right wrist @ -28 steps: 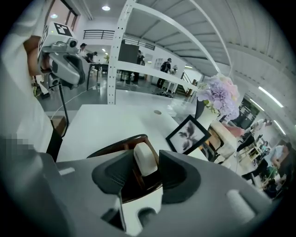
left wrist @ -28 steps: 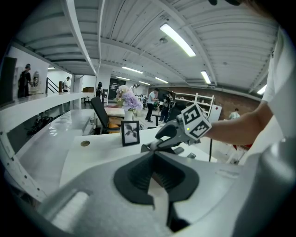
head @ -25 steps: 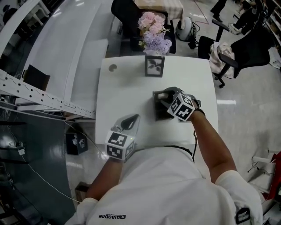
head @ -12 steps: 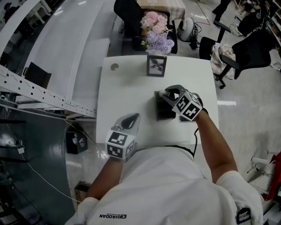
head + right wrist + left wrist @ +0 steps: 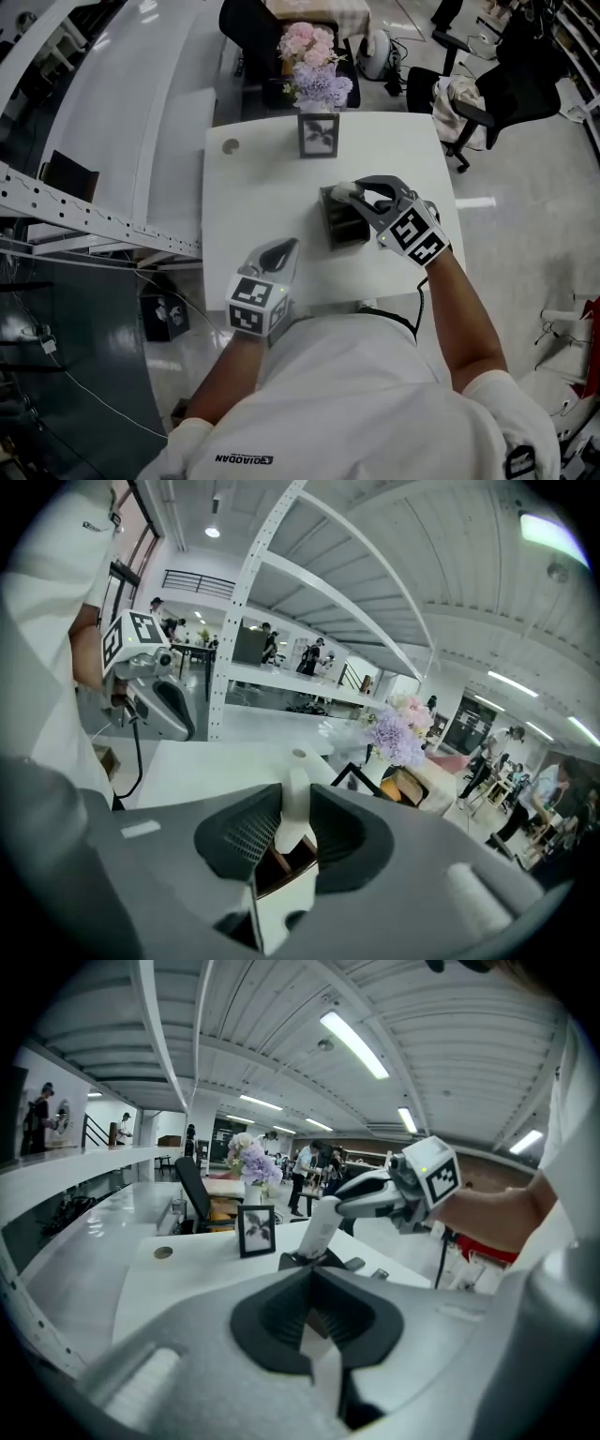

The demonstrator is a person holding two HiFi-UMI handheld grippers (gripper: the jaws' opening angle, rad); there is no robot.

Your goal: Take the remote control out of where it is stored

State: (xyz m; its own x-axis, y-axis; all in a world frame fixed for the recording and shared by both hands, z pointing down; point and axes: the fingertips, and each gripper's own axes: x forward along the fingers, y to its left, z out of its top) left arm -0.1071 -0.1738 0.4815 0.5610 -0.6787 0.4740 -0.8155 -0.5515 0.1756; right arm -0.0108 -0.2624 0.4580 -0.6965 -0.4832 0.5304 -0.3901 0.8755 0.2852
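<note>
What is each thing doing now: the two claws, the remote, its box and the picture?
Right claw, shut on the remote control, jaws just closed tighter.
Remote control, tilted, lower end inside the holder.
Holder, upright on the table.
Left claw, shut, empty.
Picture frame, standing upright.

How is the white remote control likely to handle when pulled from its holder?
Probably stiff: the remote control stands straight in the right tongs. Its smooth shell may slip. The holder, which nothing steadies, might tip along with it.
</note>
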